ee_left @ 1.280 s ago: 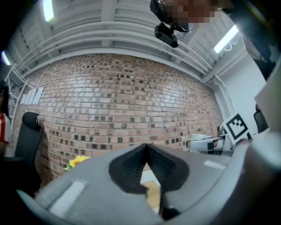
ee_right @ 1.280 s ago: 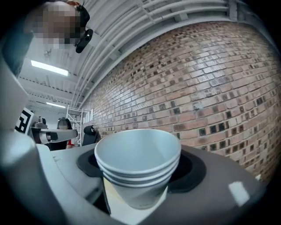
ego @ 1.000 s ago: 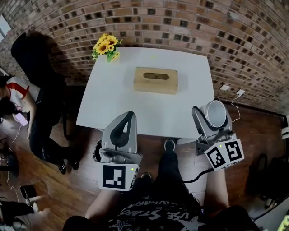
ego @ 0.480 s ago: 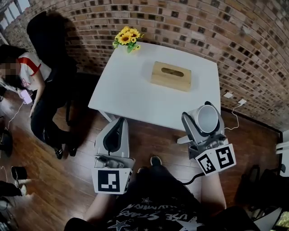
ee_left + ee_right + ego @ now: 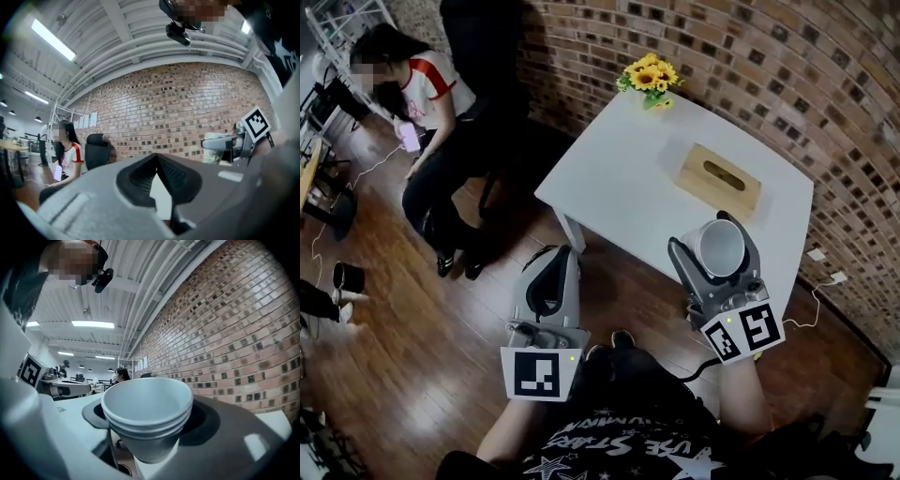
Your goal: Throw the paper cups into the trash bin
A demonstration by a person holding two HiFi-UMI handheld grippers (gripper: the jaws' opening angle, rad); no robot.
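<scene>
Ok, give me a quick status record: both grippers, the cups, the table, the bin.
left gripper: jaws together, empty
right gripper: closed on the paper cups, a nested stack, mouth up
table: white; holds a wooden tissue box and sunflowers; no cups on it
trash bin: not in any view
seated person: on a chair to the left of the table

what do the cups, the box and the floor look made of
cups: probably paper, matte white, thin rolled rims. box: looks like pale wood, matte tan faces. floor: wood or laminate planks, visible seams, slight sheen.
</scene>
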